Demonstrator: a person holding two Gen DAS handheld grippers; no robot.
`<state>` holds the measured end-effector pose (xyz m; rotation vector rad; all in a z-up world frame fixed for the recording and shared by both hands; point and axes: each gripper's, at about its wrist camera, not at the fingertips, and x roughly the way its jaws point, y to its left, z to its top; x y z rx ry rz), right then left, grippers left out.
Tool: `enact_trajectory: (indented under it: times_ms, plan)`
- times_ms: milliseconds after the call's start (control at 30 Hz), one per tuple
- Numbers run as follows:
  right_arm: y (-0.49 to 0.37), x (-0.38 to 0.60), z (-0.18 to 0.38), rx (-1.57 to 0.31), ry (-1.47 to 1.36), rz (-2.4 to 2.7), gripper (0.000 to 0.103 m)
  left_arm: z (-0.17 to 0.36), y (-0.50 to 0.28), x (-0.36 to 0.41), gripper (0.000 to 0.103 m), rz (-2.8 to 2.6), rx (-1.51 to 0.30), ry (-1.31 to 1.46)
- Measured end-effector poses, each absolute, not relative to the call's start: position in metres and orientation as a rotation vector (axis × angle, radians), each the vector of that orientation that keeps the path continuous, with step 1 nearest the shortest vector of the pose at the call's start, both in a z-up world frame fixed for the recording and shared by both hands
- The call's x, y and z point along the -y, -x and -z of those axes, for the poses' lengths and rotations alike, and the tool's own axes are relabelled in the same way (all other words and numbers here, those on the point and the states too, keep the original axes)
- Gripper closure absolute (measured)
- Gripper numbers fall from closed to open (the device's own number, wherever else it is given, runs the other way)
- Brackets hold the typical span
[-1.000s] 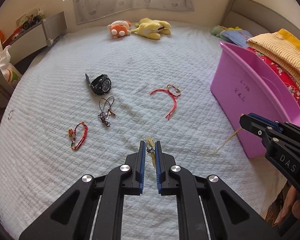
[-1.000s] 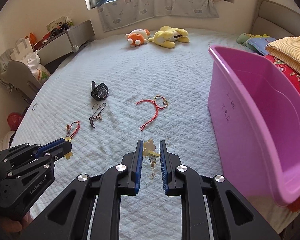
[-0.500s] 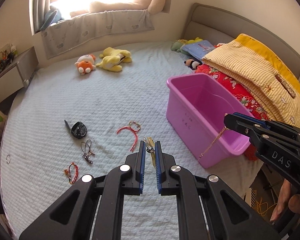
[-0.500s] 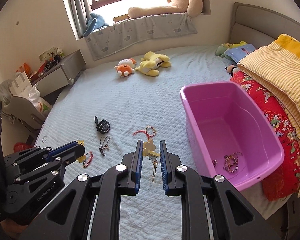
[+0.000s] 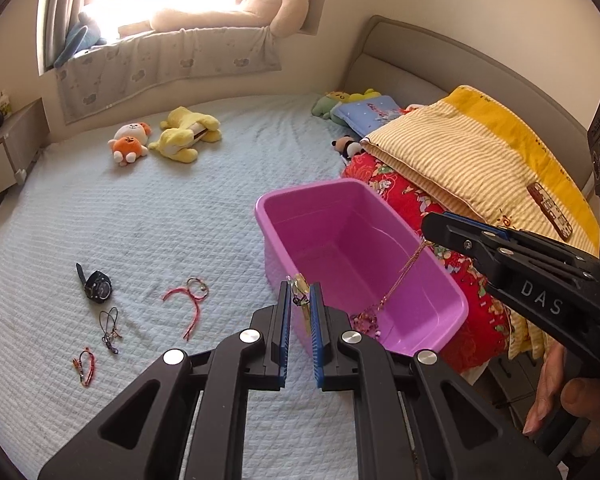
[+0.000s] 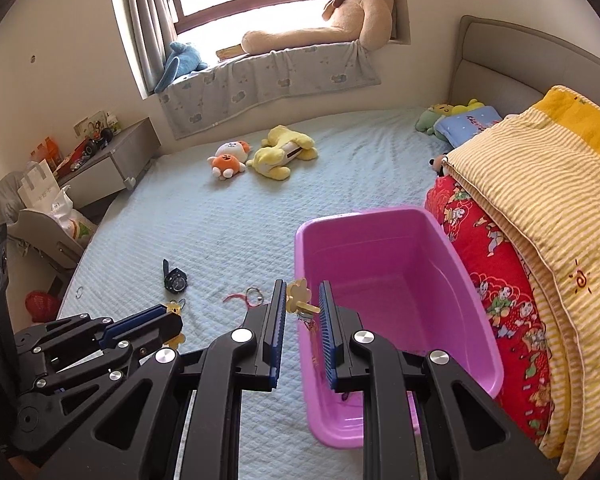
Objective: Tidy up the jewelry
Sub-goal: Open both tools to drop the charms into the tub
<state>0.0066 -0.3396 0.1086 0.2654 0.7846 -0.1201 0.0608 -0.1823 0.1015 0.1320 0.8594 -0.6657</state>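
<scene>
In the left wrist view my left gripper (image 5: 300,294) is shut on a small gold charm (image 5: 301,283), held in the air near the front corner of the pink bin (image 5: 340,232). My right gripper (image 5: 429,227) is shut on a flower necklace (image 6: 299,295), and its gold chain (image 5: 404,276) hangs down into the bin. A few beaded pieces (image 5: 366,320) lie on the bin floor. On the white bed lie a black watch (image 5: 97,285), a red cord bracelet (image 5: 192,300), a dark cord (image 5: 110,328) and a small red bracelet (image 5: 86,366).
Folded quilts (image 5: 460,160) are stacked right behind the bin. Plush toys (image 5: 168,140) lie at the far side of the bed, under the window sill. A bedside cabinet (image 6: 100,164) and bags stand off the bed's left edge. A hand (image 5: 552,392) holds the right gripper.
Both grippers have risen and swung right toward the pink bin, each still holding its piece. The bin's inside has come into view, and the chain now hangs over it.
</scene>
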Motion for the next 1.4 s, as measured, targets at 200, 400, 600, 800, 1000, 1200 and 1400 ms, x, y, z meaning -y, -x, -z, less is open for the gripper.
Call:
enact_trajectory:
  times_ms: [200, 400, 600, 800, 1000, 1200, 1400]
  plan:
    - [-0.045, 0.413, -0.081, -0.852, -0.251, 0.02, 0.087, -0.083, -0.082, 0.245, 0.093, 0.548, -0.914, -0.06]
    - [-0.082, 0.456, -0.041, -0.954, -0.223, -0.081, 0.087, -0.052, -0.1, 0.291, 0.093, 0.45, -0.992, 0.013]
    - [-0.117, 0.481, 0.002, -1.032, -0.276, -0.138, 0.087, -0.012, -0.107, 0.33, 0.093, 0.395, -1.068, -0.031]
    - [-0.143, 0.497, 0.026, -1.068, -0.296, -0.145, 0.086, 0.011, -0.114, 0.349, 0.093, 0.35, -1.125, -0.065]
    - [-0.153, 0.51, 0.031, -1.088, -0.293, -0.128, 0.068, 0.003, -0.107, 0.348, 0.025, 0.335, -1.071, -0.065]
    - [-0.152, 0.524, 0.023, -1.062, -0.319, -0.113, 0.063, -0.002, -0.107, 0.345, 0.025, 0.323, -1.083, -0.071]
    - [-0.135, 0.525, 0.018, -1.072, -0.336, -0.109, 0.062, -0.014, -0.099, 0.339, 0.025, 0.327, -1.074, -0.074]
